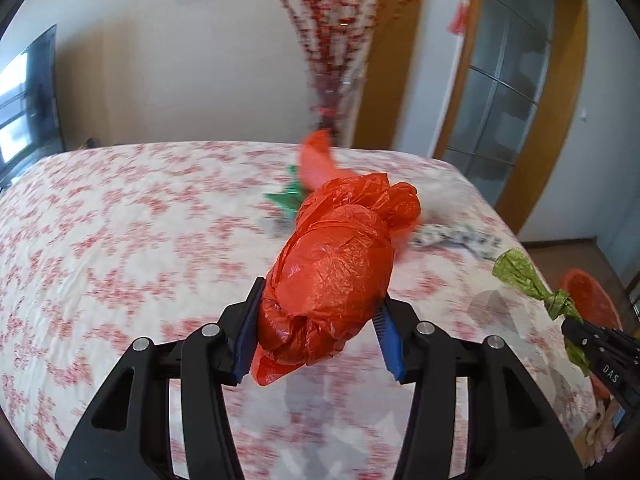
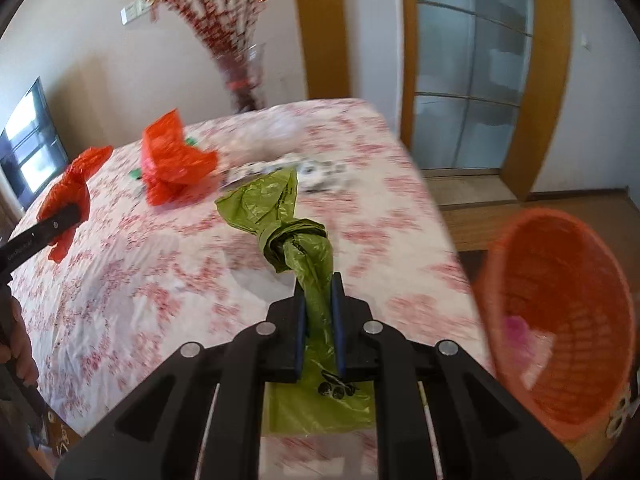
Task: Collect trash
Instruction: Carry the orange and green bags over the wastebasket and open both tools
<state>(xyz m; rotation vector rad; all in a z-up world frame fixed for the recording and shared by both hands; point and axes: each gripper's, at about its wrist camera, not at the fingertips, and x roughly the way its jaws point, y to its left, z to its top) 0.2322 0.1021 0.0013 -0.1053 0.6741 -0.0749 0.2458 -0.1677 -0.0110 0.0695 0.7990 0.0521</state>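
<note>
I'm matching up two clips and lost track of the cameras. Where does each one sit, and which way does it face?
Left wrist: on the left gripper, facing along its fingers over the bed; clamps a red bag; right gripper at right.
Right wrist: on the right gripper, facing across the bed toward the orange basket; pinches a green bag; a hand at left.
Shared: bed, both bags, basket.

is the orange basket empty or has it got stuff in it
Not empty: the orange basket shows something pink and pale at its bottom, too blurred to identify.
</note>
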